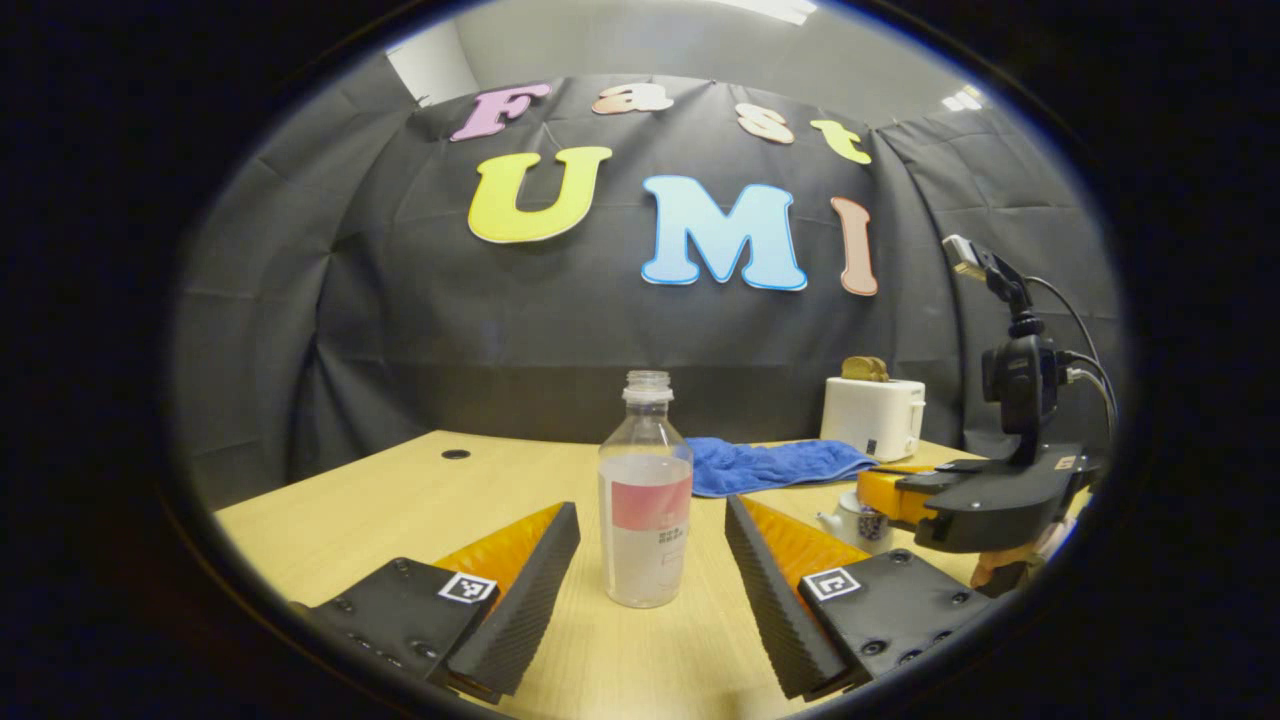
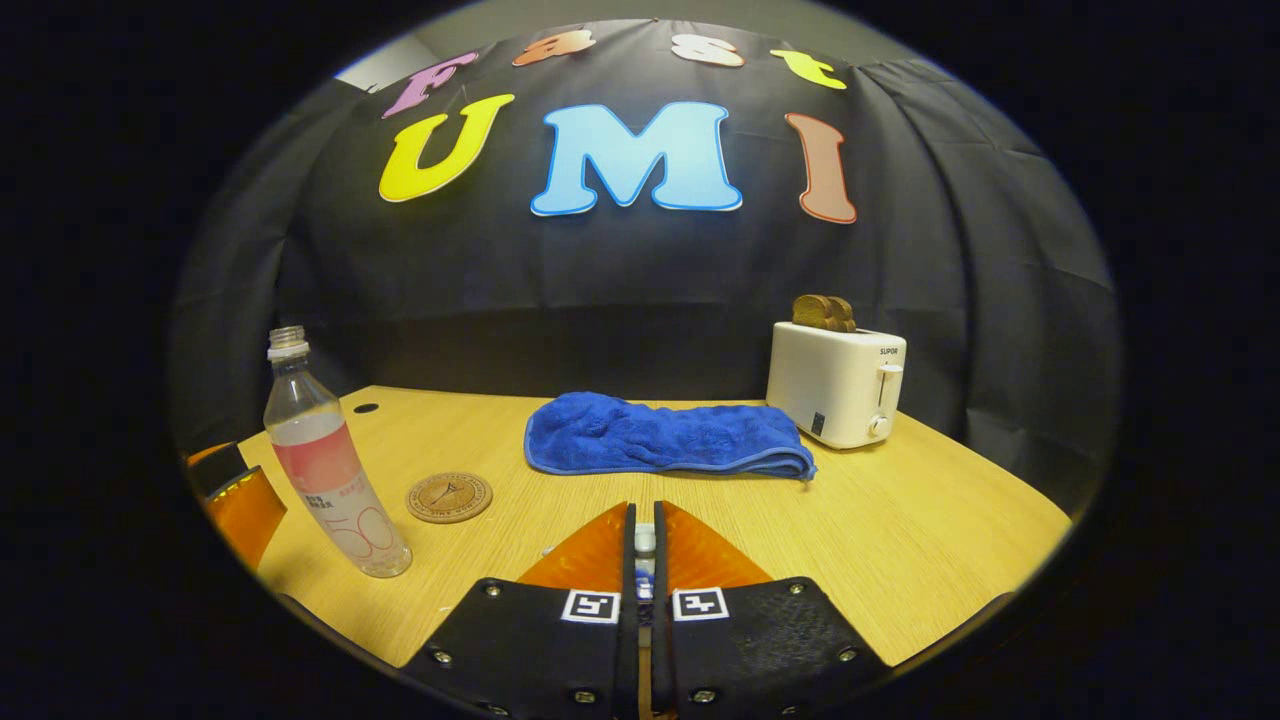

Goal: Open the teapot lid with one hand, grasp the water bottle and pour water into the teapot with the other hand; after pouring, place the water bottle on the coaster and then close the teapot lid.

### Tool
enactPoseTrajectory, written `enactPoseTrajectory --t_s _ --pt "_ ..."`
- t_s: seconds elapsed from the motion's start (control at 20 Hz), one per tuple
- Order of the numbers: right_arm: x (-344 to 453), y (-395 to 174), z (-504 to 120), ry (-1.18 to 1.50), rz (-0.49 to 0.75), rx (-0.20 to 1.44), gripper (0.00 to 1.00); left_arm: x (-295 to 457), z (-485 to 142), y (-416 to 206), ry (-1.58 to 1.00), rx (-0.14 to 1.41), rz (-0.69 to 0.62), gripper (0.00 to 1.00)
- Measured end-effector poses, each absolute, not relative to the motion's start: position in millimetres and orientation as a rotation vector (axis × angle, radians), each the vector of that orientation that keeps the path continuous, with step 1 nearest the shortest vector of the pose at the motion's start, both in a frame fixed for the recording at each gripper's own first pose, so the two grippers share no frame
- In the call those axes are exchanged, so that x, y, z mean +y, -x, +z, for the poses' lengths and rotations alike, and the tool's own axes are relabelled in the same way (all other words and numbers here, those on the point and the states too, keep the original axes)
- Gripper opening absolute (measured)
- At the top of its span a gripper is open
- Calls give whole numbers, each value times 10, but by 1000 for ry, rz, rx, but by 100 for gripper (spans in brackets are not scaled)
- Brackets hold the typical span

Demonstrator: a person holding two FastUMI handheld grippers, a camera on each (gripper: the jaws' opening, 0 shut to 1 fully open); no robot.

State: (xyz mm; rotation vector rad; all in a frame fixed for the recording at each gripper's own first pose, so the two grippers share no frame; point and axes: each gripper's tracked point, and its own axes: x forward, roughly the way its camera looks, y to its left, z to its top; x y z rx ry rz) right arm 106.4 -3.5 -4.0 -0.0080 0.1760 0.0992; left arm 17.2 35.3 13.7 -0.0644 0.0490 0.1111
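**A:** Any room around the water bottle [image 1: 645,540]?

**B:** Plenty. Standing upright and uncapped on the table [image 2: 900,520], between the wide-spread fingers of the left gripper [image 1: 651,505], touching neither. Bare wood off to its left, out to the table's corner.

**A:** And on the other side?

**B:** Tighter there. Right gripper [image 2: 645,508] clenched on a small white lid knob [image 2: 645,541], right over the teapot [image 1: 858,522], near the bottle.

**A:** Farther back?

**B:** Round coaster [image 2: 449,496] lying flat just beside the bottle, not touching it. Behind that a blue towel [image 2: 665,435] across the middle, then a toaster [image 2: 838,385] by the far right edge, with toast [image 2: 823,312] sticking up from the slots. Open tabletop from the towel forward to the right-hand edge.

**A:** Surfaces?

**B:** Clear thin plastic for the bottle, partly filled, with a pink label band. Ribbed inner faces on the left fingers. Pale wood grain on the tabletop, with one small dark hole [image 2: 366,408] near the back. Plush, folded towel with soft rounded ends. Smooth white boxy toaster with rounded corners. Small glazed white teapot with a dark pattern and a stubby spout. Brown disc of a coaster with a faint mark at its centre.
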Motion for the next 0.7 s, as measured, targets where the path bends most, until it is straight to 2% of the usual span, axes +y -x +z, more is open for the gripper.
enactPoseTrajectory --t_s 0.35,0.7 --pt "-52 -998 268 9 97 83 5 376 71 -268 41 76 108 100" --pt "-487 -936 513 30 7 -5 5 448 -113 -571 13 132 109 100"
